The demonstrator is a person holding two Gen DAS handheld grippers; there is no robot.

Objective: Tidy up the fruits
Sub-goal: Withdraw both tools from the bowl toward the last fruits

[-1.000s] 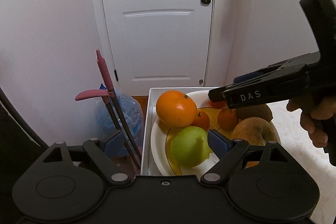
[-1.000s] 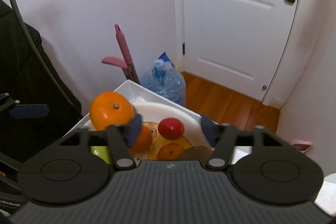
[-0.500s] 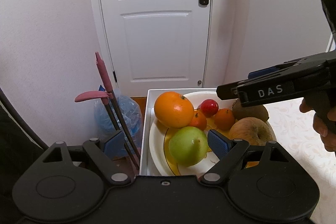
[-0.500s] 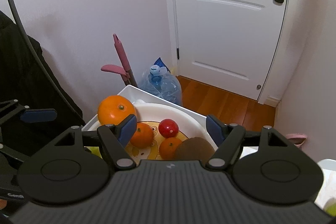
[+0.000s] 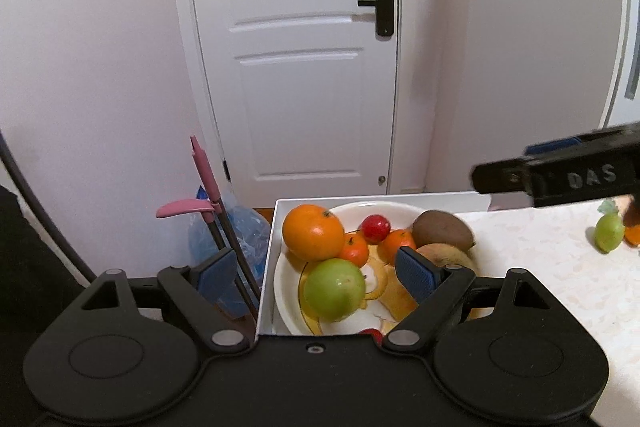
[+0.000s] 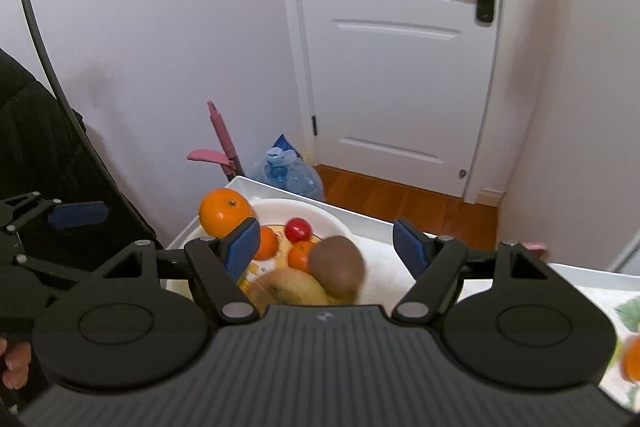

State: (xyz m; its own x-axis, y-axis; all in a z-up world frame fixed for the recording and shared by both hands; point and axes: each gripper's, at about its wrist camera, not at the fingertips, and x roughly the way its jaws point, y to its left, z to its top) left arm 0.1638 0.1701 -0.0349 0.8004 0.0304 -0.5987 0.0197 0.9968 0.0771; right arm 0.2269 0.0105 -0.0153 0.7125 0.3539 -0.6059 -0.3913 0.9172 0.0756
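— Where's the fruit from my claws?

— Ahead and below. My left gripper (image 5: 316, 277), jaws apart and empty, frames the smooth, round green apple (image 5: 334, 289) on the glossy white plate (image 5: 282, 301).

— And the right?

— My right gripper (image 6: 326, 247), jaws spread and empty, is nearer the fuzzy brown oval kiwi (image 6: 337, 265), whose long axis I can't judge through the blur.

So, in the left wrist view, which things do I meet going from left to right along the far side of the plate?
Big orange → red fruit → kiwi → then, off the plate, the small green fruit on the table.
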